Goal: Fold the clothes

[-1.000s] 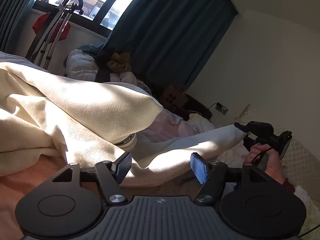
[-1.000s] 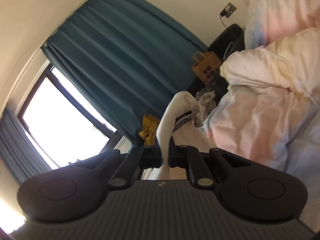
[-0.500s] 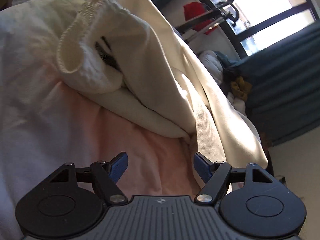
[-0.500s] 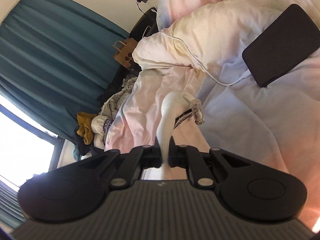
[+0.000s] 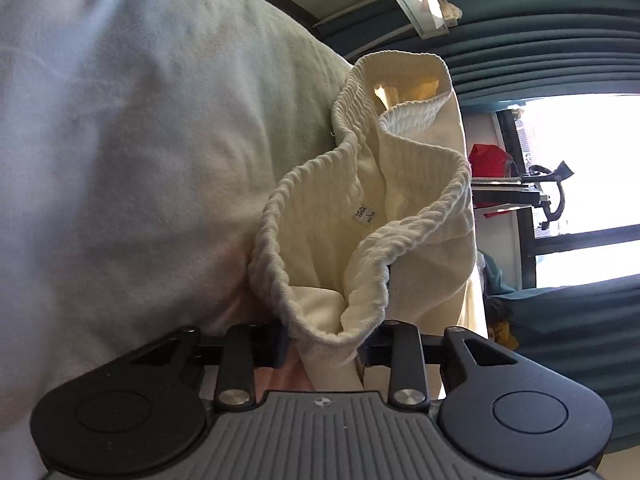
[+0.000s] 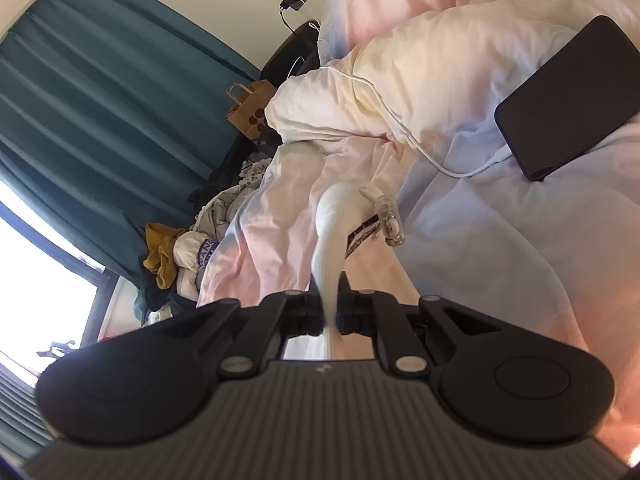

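Note:
A cream garment (image 5: pixel 404 216) with a ribbed elastic waistband and a small white label lies bunched on the bed in the left wrist view. My left gripper (image 5: pixel 322 344) has its fingers closed in on a fold of that waistband, and the fabric hides the pads. In the right wrist view my right gripper (image 6: pixel 330 314) is shut on a narrow white strip of the garment (image 6: pixel 332 232). The strip rises from the jaws and bends over. A striped label and a clear plastic tag (image 6: pixel 390 222) hang from it.
A white duvet (image 5: pixel 140 160) fills the left of the left wrist view, with a window and teal curtains on the right. In the right wrist view, a black phone (image 6: pixel 568 100) on a white cable (image 6: pixel 404 128) lies on pinkish bedding. A paper bag (image 6: pixel 250 110) and a clothes pile (image 6: pixel 180 256) sit by the curtains.
My left gripper moved up to the waistband and its fingers closed in on it; they stood wide open before. My right gripper keeps its hold and has tilted down toward the bed.

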Motion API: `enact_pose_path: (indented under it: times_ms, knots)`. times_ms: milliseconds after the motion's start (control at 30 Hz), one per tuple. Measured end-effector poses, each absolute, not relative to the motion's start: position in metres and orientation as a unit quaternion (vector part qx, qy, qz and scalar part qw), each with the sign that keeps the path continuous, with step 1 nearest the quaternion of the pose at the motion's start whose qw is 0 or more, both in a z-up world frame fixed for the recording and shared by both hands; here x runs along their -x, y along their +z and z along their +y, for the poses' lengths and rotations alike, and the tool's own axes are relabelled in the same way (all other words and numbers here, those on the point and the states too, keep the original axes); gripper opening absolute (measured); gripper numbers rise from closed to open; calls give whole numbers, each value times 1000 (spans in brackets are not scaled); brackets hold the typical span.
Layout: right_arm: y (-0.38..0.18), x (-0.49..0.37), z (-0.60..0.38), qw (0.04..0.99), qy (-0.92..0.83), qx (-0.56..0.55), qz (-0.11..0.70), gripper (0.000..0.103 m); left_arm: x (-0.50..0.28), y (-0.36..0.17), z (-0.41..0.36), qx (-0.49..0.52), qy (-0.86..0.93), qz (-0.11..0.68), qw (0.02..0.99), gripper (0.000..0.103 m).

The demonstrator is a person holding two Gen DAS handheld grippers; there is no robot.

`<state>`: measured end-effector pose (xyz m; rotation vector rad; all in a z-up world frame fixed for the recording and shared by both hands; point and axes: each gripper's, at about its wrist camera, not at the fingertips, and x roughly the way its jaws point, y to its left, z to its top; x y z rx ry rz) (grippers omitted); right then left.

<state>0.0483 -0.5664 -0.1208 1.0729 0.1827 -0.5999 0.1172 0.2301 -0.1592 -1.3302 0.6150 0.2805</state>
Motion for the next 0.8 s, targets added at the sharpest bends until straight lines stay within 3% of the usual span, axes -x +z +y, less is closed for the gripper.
enact_pose_path:
  times_ms: [133,367,533,667,800]
  knots:
    - [-121,-52,-567,814,-279,-502,82,9,-105,-135,237,573,117,279,762,19]
    - [-130,-46,-590,790,-270,-543,86,9,-73,-47,261,505,103,262,816,17]
    - [-124,-41,-596,801,-241,-547,31,9,-43,-7,301,500,122,242,823,16]
    - [-107,-33,-588,826,-215,-518,-52,9,-12,-22,332,530,159,256,793,16]
    - [-113,-32,-592,810,-281,-514,8,9,20,-50,356,552,174,297,760,16]
